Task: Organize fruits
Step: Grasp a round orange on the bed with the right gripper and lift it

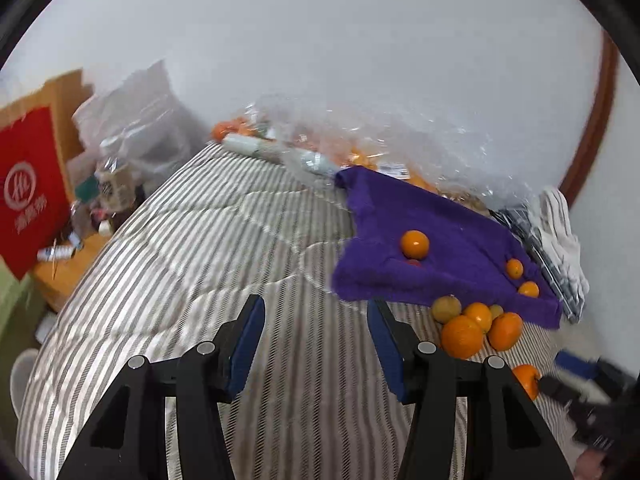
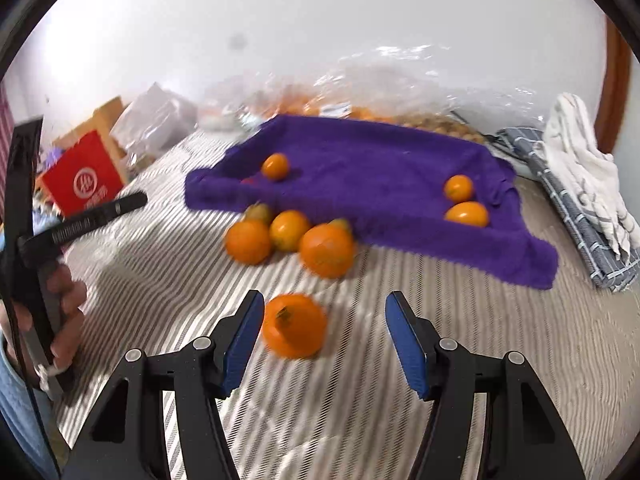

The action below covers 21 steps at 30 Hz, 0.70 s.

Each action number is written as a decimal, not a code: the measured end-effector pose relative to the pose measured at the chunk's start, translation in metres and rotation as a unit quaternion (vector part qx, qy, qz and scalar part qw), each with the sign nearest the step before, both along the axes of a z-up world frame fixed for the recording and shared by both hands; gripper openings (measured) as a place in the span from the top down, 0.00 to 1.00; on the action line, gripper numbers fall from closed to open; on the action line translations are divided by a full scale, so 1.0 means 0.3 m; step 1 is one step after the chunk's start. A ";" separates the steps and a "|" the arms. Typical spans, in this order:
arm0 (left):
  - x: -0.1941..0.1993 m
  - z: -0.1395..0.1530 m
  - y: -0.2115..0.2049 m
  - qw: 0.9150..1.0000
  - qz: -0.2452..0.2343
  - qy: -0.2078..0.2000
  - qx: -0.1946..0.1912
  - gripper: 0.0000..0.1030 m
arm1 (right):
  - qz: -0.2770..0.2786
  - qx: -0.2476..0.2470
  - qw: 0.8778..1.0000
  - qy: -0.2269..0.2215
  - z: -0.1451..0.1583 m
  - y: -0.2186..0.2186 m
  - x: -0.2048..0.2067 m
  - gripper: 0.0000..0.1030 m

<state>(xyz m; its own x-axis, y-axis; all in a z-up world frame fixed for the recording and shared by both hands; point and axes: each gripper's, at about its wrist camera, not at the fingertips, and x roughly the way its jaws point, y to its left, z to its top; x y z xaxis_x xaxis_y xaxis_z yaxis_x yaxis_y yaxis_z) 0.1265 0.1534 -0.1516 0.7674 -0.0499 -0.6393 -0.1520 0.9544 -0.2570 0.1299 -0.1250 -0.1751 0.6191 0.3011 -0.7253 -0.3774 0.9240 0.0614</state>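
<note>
A purple towel [image 2: 372,176] lies on the striped bed cover [image 2: 440,360] with three small oranges on it, one at its left [image 2: 275,166] and two at its right [image 2: 459,188]. A cluster of oranges [image 2: 288,236] sits at the towel's front edge. A single orange [image 2: 294,328] lies on the cover between the fingers of my open right gripper [image 2: 324,304], closer to the left finger. My left gripper [image 1: 316,312] is open and empty above the cover, left of the cluster [image 1: 476,324]. The towel also shows in the left wrist view [image 1: 440,240].
Clear plastic bags with more fruit [image 2: 360,92] lie behind the towel by the wall. Folded checked and white cloths [image 2: 576,184] lie at the right. A red box [image 1: 28,196] and clutter stand on a stand at the left, beyond the bed edge.
</note>
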 end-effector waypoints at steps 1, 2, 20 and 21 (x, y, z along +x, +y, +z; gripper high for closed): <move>0.002 -0.006 0.008 1.000 0.002 0.006 -0.004 0.51 | 0.003 -0.001 1.000 0.004 -0.012 0.009 -0.002 0.39; 0.006 -0.011 0.008 1.000 0.002 0.011 -0.004 0.51 | 0.004 -0.003 1.000 0.009 -0.025 0.019 -0.002 0.39; 0.033 -0.049 -0.069 0.996 -0.060 0.058 0.014 0.52 | 0.009 -0.005 0.999 0.035 -0.093 -0.004 0.047 0.59; 0.036 -0.054 -0.071 0.996 -0.062 0.062 0.014 0.52 | 0.003 -0.007 1.000 0.029 -0.085 -0.028 0.051 0.59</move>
